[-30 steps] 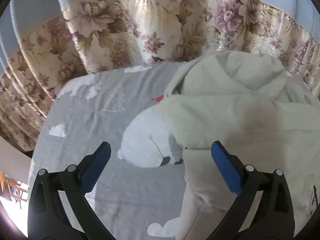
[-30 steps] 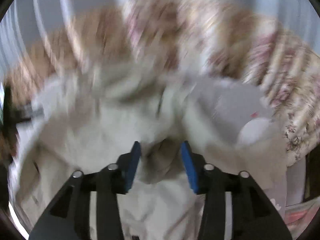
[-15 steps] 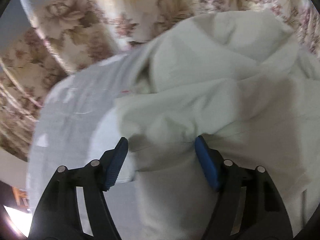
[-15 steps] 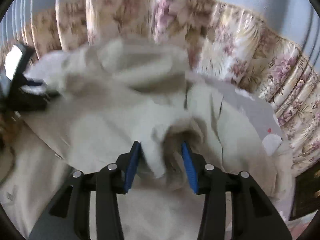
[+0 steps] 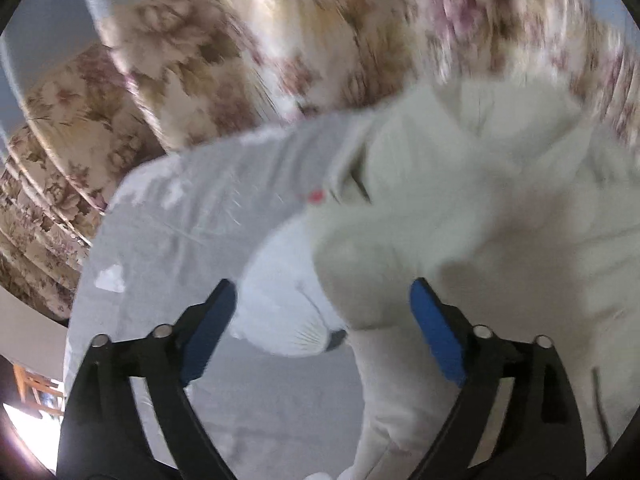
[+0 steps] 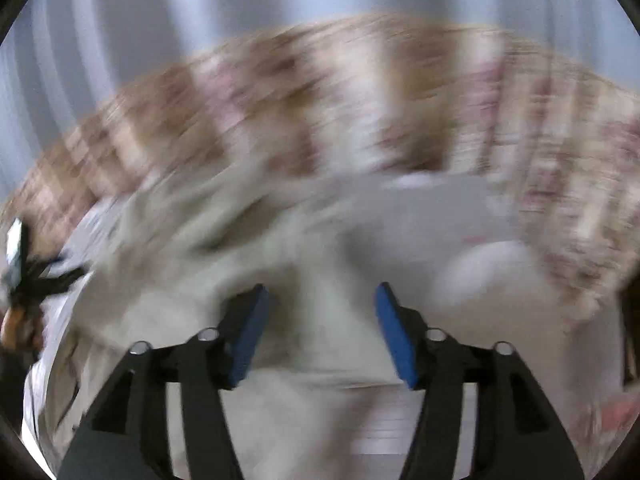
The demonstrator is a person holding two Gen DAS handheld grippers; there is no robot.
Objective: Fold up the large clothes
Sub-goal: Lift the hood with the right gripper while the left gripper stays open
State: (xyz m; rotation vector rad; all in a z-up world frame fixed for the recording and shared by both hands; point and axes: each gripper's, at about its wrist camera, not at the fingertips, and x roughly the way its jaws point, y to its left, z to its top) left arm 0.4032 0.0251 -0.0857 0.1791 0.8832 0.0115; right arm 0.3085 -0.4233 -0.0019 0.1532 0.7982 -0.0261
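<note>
No legible text, label, brand, number or sign in either view; both frames are motion-blurred.

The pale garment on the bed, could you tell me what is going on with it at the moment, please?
A person is folding a cream hooded garment spread on a grey printed bedsheet, using a handheld gripper in each hand. The left gripper hovers over the garment's edge with its fingers opening wide, pressing on nothing. The right gripper is opening too, with cloth lying between its fingers but apparently let go. Floral curtains hang behind.
</note>
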